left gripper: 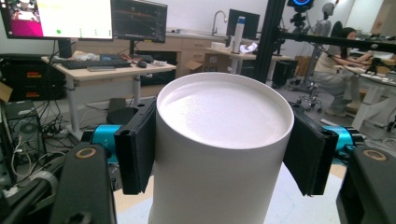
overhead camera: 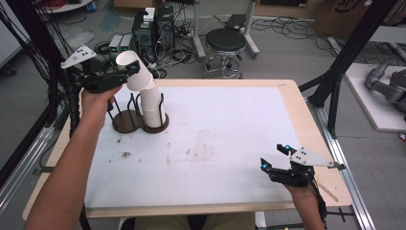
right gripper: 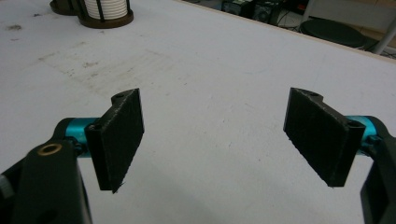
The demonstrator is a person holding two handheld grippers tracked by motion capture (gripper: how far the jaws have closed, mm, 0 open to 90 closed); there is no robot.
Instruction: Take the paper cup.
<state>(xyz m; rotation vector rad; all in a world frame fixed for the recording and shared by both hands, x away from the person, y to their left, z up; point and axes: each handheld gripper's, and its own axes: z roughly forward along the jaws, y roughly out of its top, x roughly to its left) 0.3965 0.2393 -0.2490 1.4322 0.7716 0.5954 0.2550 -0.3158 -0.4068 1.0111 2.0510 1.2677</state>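
Note:
A white cup [overhead camera: 128, 59] hangs tilted above the table's far left, with my left gripper [overhead camera: 134, 70] shut on it. Its lower end meets the top of a stack of white cups [overhead camera: 154, 108] standing in a dark wooden holder [overhead camera: 126, 121] with upright rods. The left gripper view has the cup [left gripper: 224, 140] pressed between both black pads [left gripper: 136, 144], its closed flat end facing the camera. My right gripper [overhead camera: 275, 160] rests open over the table's front right, nothing between its pads [right gripper: 119, 135]. The holder with cups [right gripper: 105, 11] lies far off in the right gripper view.
The white mat [overhead camera: 206, 143] covers the wooden table [overhead camera: 292, 96]. The holder's left base stands without cups. Beyond the far edge are a black stool [overhead camera: 225, 40] and computer towers [overhead camera: 153, 28]. Black frame posts [overhead camera: 335, 86] rise at both sides.

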